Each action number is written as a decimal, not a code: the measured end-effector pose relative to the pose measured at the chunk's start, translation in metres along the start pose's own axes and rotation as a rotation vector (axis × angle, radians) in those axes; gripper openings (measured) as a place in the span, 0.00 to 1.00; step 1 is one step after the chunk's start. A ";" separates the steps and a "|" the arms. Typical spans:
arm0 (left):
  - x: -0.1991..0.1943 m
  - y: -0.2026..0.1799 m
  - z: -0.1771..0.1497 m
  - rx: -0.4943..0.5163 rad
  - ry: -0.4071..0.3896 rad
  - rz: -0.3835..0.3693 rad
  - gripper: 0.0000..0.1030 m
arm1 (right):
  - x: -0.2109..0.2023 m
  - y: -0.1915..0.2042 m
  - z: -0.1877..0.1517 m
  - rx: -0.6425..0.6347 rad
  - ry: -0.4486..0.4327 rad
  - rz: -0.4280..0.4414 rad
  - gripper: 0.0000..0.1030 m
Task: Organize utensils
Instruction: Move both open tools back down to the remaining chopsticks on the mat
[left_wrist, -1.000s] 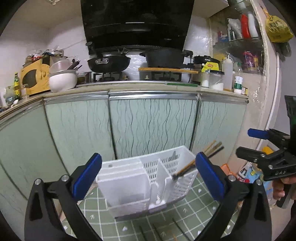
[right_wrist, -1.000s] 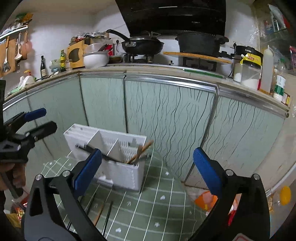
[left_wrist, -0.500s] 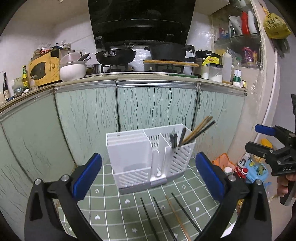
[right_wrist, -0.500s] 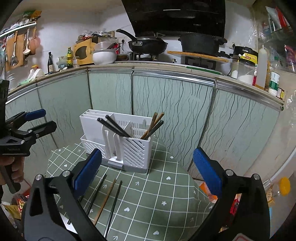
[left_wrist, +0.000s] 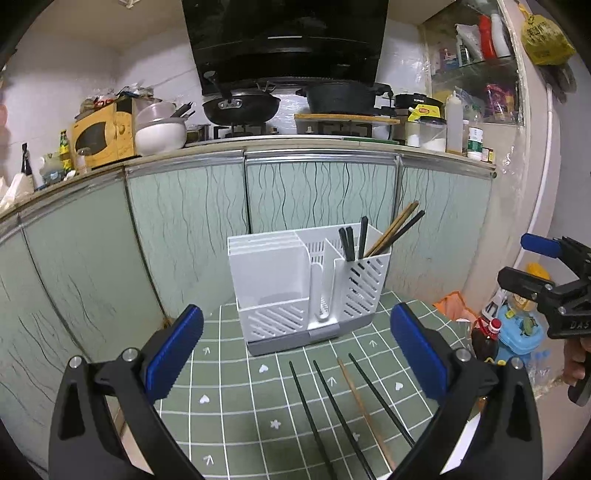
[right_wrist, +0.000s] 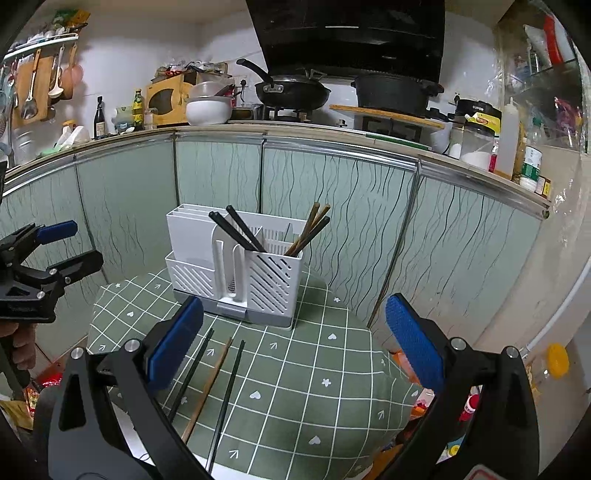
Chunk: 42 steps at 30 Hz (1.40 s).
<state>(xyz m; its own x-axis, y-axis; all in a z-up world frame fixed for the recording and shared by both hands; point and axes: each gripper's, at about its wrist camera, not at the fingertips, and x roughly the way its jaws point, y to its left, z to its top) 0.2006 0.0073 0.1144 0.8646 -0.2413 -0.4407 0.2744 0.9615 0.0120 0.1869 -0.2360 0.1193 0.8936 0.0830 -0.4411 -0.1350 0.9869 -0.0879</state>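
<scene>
A white slotted utensil holder (left_wrist: 308, 284) stands on a green checked table (left_wrist: 236, 402); it also shows in the right wrist view (right_wrist: 236, 264). Black and wooden chopsticks (left_wrist: 384, 232) stand in its right compartment. Several loose chopsticks lie in front of it: black ones (left_wrist: 332, 410) and a wooden one (left_wrist: 364, 410), also in the right wrist view (right_wrist: 210, 384). My left gripper (left_wrist: 295, 350) is open and empty, back from the holder. My right gripper (right_wrist: 291, 339) is open and empty, above the table's near right.
Green cabinet doors (left_wrist: 317, 199) stand close behind the table. The counter above carries a wok (left_wrist: 240, 107), a black pot (left_wrist: 340, 98) and jars. Bottles and toys (left_wrist: 517, 328) sit on the floor at the right.
Both grippers have pulled back and risen from the holder, so it looks smaller and the loose chopsticks on the table have come into view. Both stay open.
</scene>
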 end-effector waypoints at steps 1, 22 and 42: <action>-0.001 0.001 -0.002 -0.006 0.002 0.001 0.96 | -0.002 0.001 -0.003 0.003 -0.002 0.000 0.92; -0.002 0.004 -0.083 0.012 0.040 0.065 0.96 | 0.004 0.019 -0.077 0.020 0.019 -0.002 0.92; 0.020 -0.017 -0.164 0.052 0.117 0.092 0.96 | 0.045 0.046 -0.158 0.007 0.175 0.063 0.90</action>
<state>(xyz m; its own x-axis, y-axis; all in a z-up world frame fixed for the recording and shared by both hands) 0.1439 0.0078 -0.0419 0.8331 -0.1324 -0.5370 0.2200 0.9701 0.1022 0.1532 -0.2093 -0.0461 0.7954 0.1202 -0.5940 -0.1852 0.9815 -0.0494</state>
